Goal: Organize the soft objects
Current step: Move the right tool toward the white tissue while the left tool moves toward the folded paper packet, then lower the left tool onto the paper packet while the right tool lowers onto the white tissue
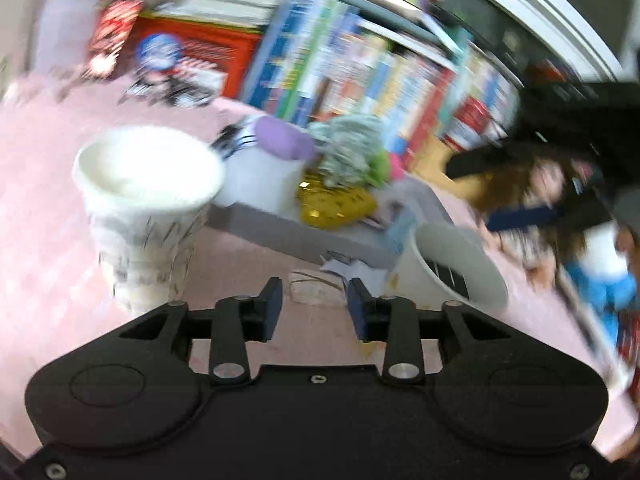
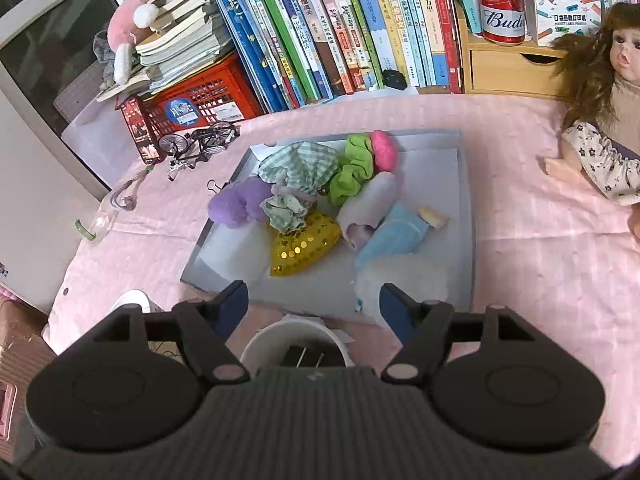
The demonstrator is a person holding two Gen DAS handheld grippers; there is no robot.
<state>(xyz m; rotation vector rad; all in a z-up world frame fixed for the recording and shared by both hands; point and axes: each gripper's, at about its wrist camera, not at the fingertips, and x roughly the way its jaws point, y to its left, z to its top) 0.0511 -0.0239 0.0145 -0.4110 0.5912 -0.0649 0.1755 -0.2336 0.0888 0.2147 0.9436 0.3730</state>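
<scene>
Soft things sit piled on a grey tray (image 2: 466, 216) on the pink-covered worktop (image 2: 540, 272), in front of a row of books (image 2: 360, 28).

Pile, right wrist view:
- purple plush (image 2: 236, 204) at the tray's left side, fuzzy
- green-check cloth (image 2: 304, 164) bunched up behind it, a smaller check scrunchie (image 2: 286, 212) in front
- lime scrunchie (image 2: 354, 168) touching a pink pompom (image 2: 385, 150) at the back
- yellow sequin heart (image 2: 306, 246) in the middle, shiny
- pale roll (image 2: 370, 204) and light blue cloth (image 2: 394, 236) right of the heart
- white fluffy pad (image 2: 404, 276) at the near right edge

Right tongs (image 2: 314, 304): wide apart, nothing between the pads, hanging over the tray's near edge. A white cup (image 2: 256, 344) stands directly below them, with dark bits inside.

Left tongs (image 1: 314, 308): partly open, empty, worktop showing through the gap. View is motion-blurred. A white patterned cup (image 1: 148, 184) stands to the left of them, a second white cup (image 1: 456, 264) tilts on the right, tray and pile beyond.

Doll (image 2: 604, 120) sits at the right edge of the worktop, well apart from the tray. Red can (image 2: 502, 4) on a wooden drawer box (image 2: 512, 68) behind it. Toy bike (image 2: 200, 140) left of the tray.
</scene>
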